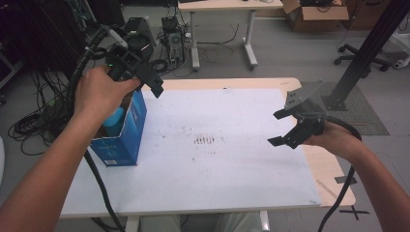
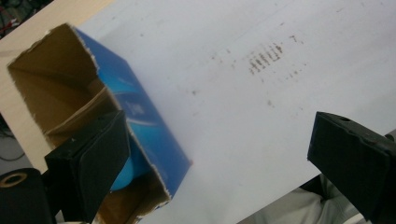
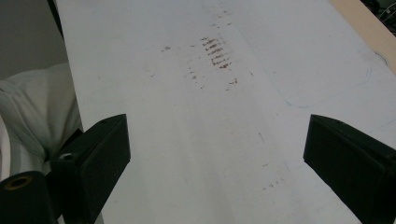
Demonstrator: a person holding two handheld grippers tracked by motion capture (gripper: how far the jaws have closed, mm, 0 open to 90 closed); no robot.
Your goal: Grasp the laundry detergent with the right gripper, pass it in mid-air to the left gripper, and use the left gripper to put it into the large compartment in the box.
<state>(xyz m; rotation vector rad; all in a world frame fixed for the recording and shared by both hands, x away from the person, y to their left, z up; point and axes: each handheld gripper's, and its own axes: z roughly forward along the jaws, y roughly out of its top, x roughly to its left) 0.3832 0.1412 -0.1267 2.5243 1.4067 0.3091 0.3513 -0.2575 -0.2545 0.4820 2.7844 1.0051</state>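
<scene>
place: lab | signs: cable tangles (image 1: 36, 123); desktop tower (image 1: 172, 34); cardboard box (image 1: 316, 13)

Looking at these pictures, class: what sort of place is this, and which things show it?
Probably a lab or workshop: a computer tower amid loose cables on the floor, a cardboard box behind, and a metal camera stand beside the table.

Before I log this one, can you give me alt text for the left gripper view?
An open-topped blue cardboard box stands at the left on a white table sheet, with a light blue object inside it. The left tool hangs above with its two black jaws wide apart and nothing between them. Faint brown marks stain the sheet farther off.
</scene>
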